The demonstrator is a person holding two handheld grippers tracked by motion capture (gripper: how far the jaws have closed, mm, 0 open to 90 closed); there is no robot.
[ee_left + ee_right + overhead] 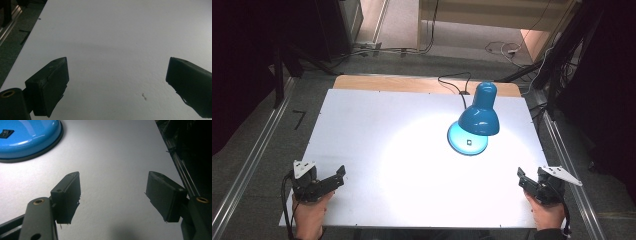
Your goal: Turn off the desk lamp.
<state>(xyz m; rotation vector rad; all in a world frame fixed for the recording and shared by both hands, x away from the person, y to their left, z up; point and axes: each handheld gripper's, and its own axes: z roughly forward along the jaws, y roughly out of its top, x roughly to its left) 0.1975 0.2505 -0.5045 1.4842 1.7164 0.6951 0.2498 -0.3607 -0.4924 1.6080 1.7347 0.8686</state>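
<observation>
a white table (377,150) takes up the middle of the high view, lit by a bright pool at its centre; a strip of bare wood shows along its far edge at 12 o'clock; a blue lamp (477,117) stands on the table at about 2 o'clock from the centre, its shade tilted down over its round base (462,142), which carries a small black switch (469,142); its cord (457,85) runs off the far edge; the left gripper (343,172) sits at 8 o'clock near the table's front left corner, held in a hand (309,212); in the left gripper view its jaws stand wide apart over bare table with nothing between them; the right gripper (520,175) sits at 4 o'clock near the front right corner, well apart from the lamp; in the right gripper view its jaws are spread wide and empty, and the base lies at 10 o'clock beyond them.
</observation>
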